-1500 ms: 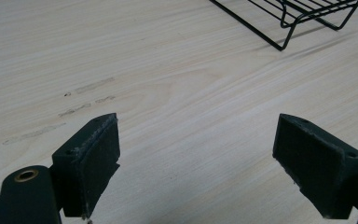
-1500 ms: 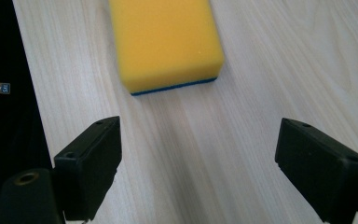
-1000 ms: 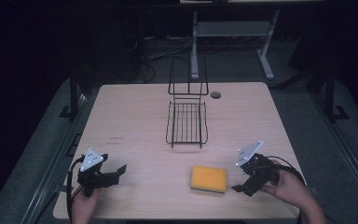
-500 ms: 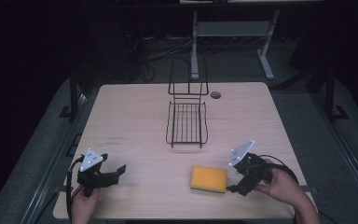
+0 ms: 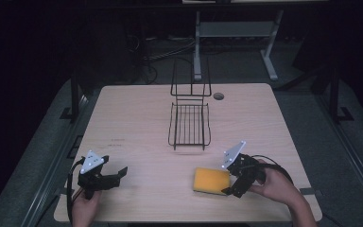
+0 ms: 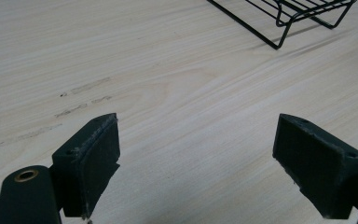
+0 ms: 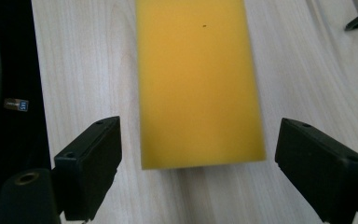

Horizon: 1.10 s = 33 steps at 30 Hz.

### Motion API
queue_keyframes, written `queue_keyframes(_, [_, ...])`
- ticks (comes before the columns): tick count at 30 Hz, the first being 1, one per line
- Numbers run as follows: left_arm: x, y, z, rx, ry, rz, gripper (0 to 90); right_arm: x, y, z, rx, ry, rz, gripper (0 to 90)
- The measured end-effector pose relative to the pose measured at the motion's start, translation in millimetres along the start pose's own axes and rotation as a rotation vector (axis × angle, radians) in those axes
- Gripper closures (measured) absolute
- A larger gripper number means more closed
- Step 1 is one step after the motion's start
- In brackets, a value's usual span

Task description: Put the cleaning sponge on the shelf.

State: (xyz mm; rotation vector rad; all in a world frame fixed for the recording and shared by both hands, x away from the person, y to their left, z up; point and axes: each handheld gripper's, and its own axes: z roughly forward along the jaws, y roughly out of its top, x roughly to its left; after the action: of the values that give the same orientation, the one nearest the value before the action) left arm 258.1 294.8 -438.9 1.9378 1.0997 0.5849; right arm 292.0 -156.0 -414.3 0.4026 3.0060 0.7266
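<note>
Flat yellow rectangular sponge (image 5: 211, 180) lies on the light wooden desk (image 5: 137, 118), near the front edge, right of centre. Top face up, flat on the wood.

Orientation: in the high view its long axis runs roughly left-right across the desk, slightly skewed, right short end towards the right gripper (image 5: 231, 178). In the right gripper view the sponge (image 7: 198, 79) runs lengthwise straight away from the camera, near short edge square to the view, sitting just ahead of the jaw tips and centred between them. One small dark speck near the far end of its top face.

Right gripper (image 7: 198, 175): jaws wide apart, nothing between the pads, not touching the sponge. Gap is wider than the sponge's short side. In the high view it sits just beside the sponge's right end, held by the person's right hand (image 5: 276, 185), grey three-cornered plate on top, cable looping behind.

Left gripper (image 5: 116, 174): near the front left corner of the desk, well apart from the sponge, held by the left hand (image 5: 85, 208). In the left gripper view its jaws (image 6: 196, 158) are also wide apart over bare wood, nothing held. Faint scuff marks on the desk ahead of it.

Black wire rack (image 5: 189, 120) stands mid-desk, behind the sponge, well apart from both grippers; its upright back is at the far end. One corner of it (image 6: 303, 14) shows at the top of the left gripper view.
</note>
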Motion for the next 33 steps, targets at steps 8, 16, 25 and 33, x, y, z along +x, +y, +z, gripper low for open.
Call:
queue_keyframes(8, [0.2,-0.1,-0.2,0.001,-0.001,-0.001,14.1,-2.0,8.3,6.0,0.0,0.015,-0.007,14.3])
queue_keyframes(16, [0.6,0.0,-0.1,0.004,-0.002,0.0,14.1,-3.7,15.1,16.0,0.011,0.035,-0.013,14.3])
queue_keyframes(25, [0.8,-0.1,-0.2,-0.001,-0.002,-0.005,14.1,-3.8,20.1,25.7,0.025,0.038,-0.026,14.3])
queue_keyframes(33, [0.9,-0.1,-0.2,-0.001,-0.001,-0.006,14.1,-3.5,21.7,32.8,0.047,0.038,-0.027,14.3])
